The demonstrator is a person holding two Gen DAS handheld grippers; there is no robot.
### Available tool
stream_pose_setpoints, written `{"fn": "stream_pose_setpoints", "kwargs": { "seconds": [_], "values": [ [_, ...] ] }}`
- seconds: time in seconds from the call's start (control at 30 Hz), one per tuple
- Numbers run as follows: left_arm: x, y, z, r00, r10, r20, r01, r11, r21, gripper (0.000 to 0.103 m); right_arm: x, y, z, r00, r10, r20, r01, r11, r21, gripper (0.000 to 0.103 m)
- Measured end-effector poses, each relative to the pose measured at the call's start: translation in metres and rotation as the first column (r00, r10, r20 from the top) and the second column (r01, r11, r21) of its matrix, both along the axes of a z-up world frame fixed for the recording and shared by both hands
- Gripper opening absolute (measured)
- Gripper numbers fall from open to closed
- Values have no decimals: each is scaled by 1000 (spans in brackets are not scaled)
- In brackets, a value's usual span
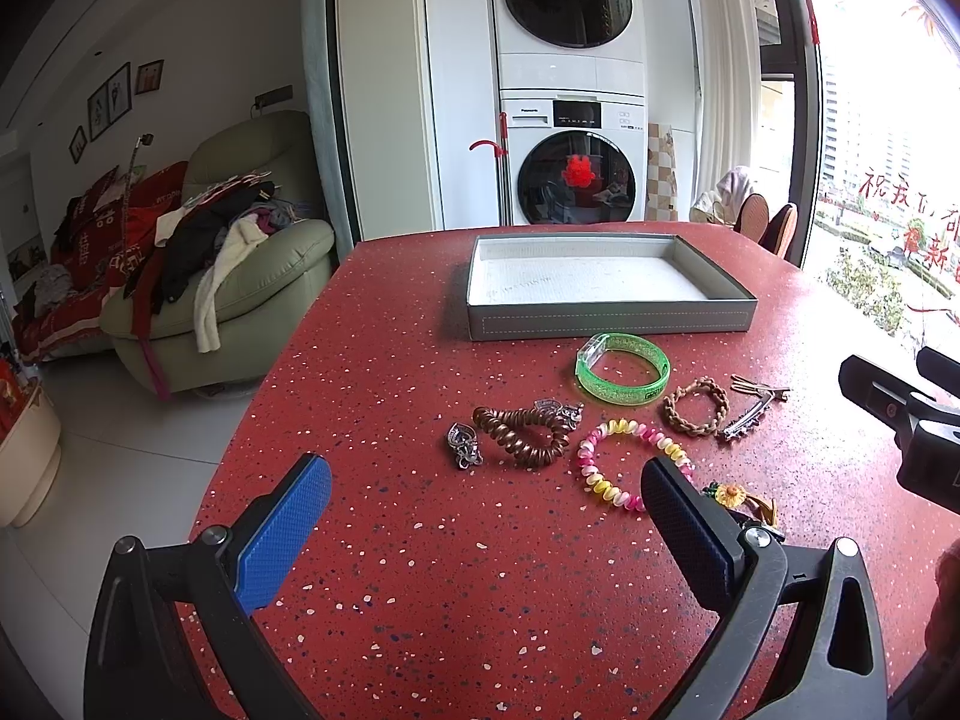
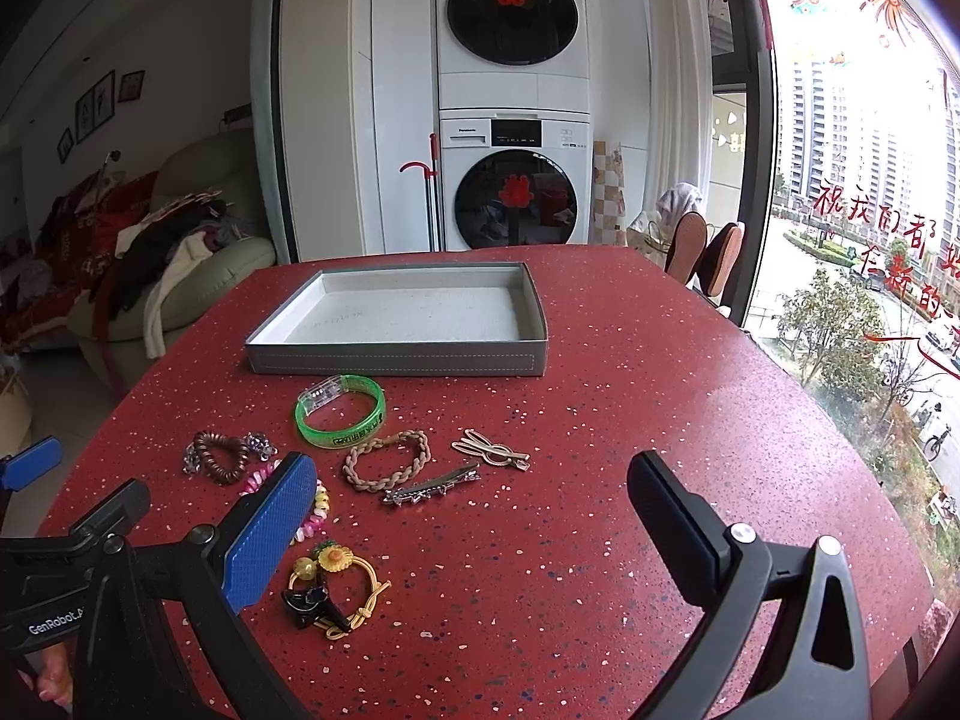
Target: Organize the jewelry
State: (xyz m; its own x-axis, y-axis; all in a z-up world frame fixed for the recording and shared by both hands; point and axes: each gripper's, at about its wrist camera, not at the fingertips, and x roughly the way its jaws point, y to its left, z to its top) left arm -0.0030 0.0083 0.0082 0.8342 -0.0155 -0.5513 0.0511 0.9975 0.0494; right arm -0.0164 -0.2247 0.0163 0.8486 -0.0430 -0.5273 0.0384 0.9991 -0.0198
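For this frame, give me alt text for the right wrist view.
The open right gripper hovers over a red speckled table; ahead lie a green bangle, braided bracelet and hair clips before an empty grey tray.

Black gripper frames, blue textured pads.

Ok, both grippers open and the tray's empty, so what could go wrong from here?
The brown coil tie touches silver clips on both sides, so a grab there may drag them along. The silver barrette and gold clip lie flat on the table and could slip from the pads. The left gripper and right gripper are close enough to collide.
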Motion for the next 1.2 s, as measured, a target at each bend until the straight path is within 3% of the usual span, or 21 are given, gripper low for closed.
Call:
{"fn": "stream_pose_setpoints", "kwargs": {
  "seconds": [0.3,0.47,0.7,0.9,1.2],
  "values": [
    [-1,-1,-14,1000,0,-20,0,1000,1,103,2,0,-4,1000,1,-15,-1,1000,6,103],
    [13,3,-21,995,-1,-95,2,1000,2,103,12,-6,-6,999,-3,-53,4,1000,13,103],
    [57,27,-32,969,3,-248,-13,999,-39,103,50,-36,-17,979,-47,-200,55,998,38,103],
    [84,36,-44,939,-14,-344,-6,998,-55,103,90,-72,-37,938,-41,-343,68,995,67,102],
    [104,29,-54,909,-41,-415,19,998,-55,103,118,-71,-64,898,85,-431,-95,995,-1,72]
  ]
}}
